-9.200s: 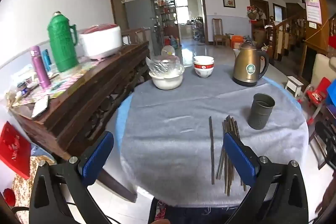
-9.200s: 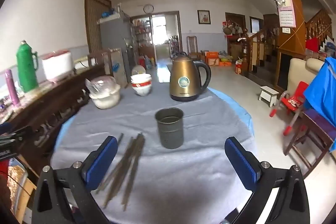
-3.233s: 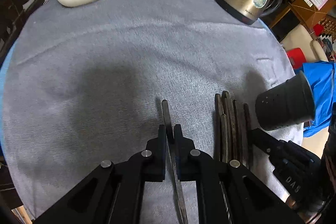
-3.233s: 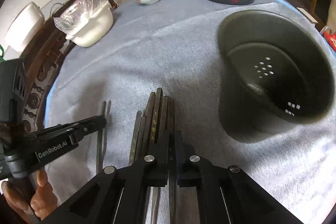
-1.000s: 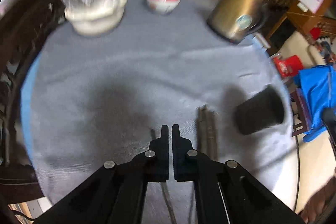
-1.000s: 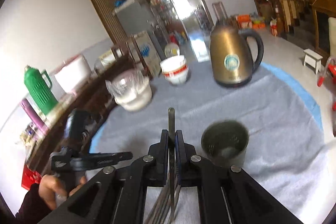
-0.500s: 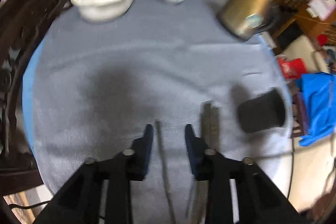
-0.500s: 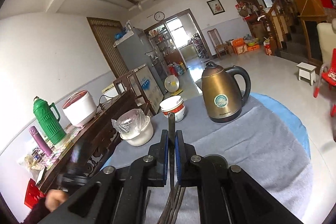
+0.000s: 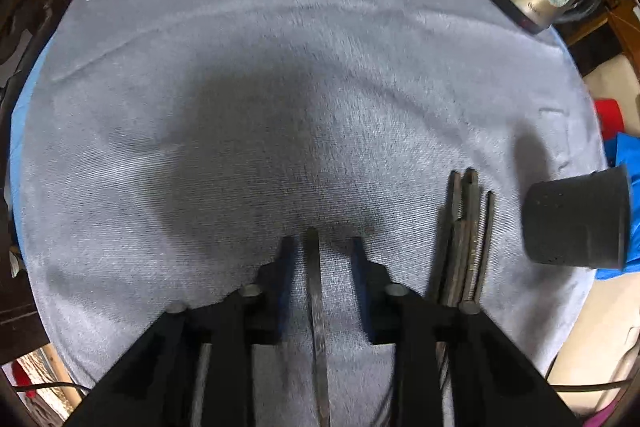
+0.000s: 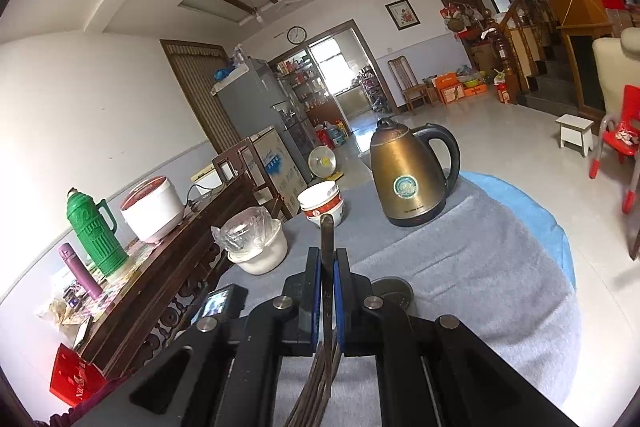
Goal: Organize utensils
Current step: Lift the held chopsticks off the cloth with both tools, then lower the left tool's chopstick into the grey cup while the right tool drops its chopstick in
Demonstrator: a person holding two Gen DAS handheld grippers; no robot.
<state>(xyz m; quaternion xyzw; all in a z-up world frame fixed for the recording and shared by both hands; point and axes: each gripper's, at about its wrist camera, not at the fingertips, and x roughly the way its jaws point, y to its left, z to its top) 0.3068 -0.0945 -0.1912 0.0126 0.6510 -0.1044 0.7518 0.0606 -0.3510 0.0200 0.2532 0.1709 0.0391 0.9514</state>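
In the left wrist view my left gripper (image 9: 321, 243) points down at the grey tablecloth (image 9: 280, 87). A single dark chopstick (image 9: 317, 291) lies between its closing jaws, with a gap on each side. A bundle of chopsticks (image 9: 464, 239) lies to the right, beside the dark holder cup (image 9: 576, 223). In the right wrist view my right gripper (image 10: 327, 261) is shut on several chopsticks (image 10: 327, 231), held up above the table. Their tips stick out past the fingers. The holder cup (image 10: 394, 291) shows partly behind the right finger.
A bronze kettle (image 10: 404, 179) stands at the back of the table. Stacked red-and-white bowls (image 10: 322, 203) and a white bowl under plastic wrap (image 10: 256, 245) stand to its left. A dark wooden sideboard (image 10: 168, 267) runs along the table's left side. The table's edge is close behind the holder cup.
The left gripper has sunk towards the cloth. Its jaws went from shut to wide and are now narrower around the single chopstick. The right gripper has tipped up with its chopsticks.
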